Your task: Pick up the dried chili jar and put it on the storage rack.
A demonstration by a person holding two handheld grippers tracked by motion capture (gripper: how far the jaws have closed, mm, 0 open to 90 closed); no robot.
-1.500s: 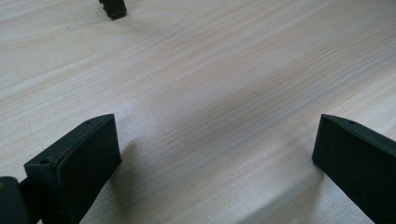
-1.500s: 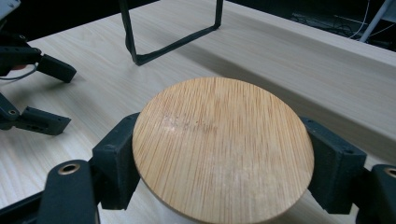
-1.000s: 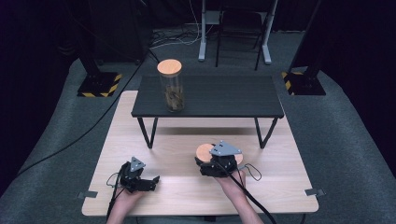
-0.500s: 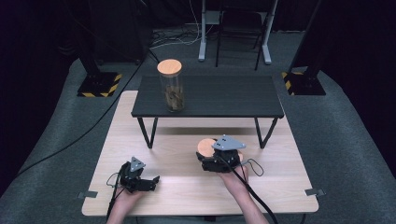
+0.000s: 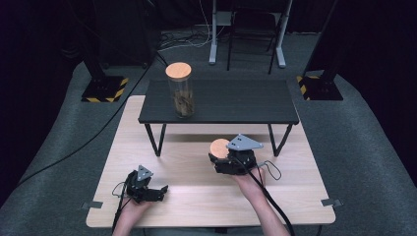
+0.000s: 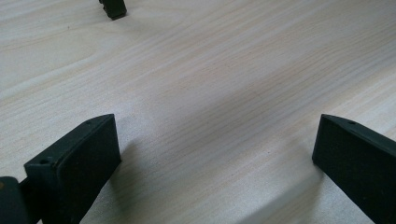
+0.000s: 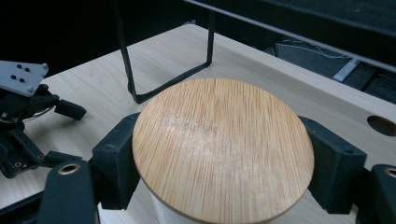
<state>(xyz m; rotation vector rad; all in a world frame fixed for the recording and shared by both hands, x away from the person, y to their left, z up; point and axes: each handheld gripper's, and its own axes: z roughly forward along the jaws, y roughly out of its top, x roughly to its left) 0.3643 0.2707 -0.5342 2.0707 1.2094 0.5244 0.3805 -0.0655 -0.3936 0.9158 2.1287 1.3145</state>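
- Dark floor and black drapes ring my light wooden table [image 5: 206,189], with a yellow-and-black striped stand foot off each far corner
- At my near left, the left gripper [image 5: 158,192] rests low on the tabletop close to the front edge, its two jaws spread wide with bare wood between them; I see open board to its right and ahead of it
- One black shelf [image 5: 221,101] on thin metal legs stands across the far half of the table; its left leg [image 5: 153,140] comes down ahead of the left gripper, and the room under the shelf is open
- I count two jars: one tall glass jar [image 5: 181,96] with a bamboo lid stands on the left part of the shelf, with some brown pieces in its lower part that I cannot make out
- The second jar [image 7: 219,149], showing me its round bamboo lid and a pale wall below, is just in front of the shelf's right half, right of centre; what it holds I cannot tell
- My right gripper [image 5: 221,160] has its jaws pressed on either side of that lid, a cable trailing back over the hand toward the front edge
- Right of it I have free tabletop up to the right edge
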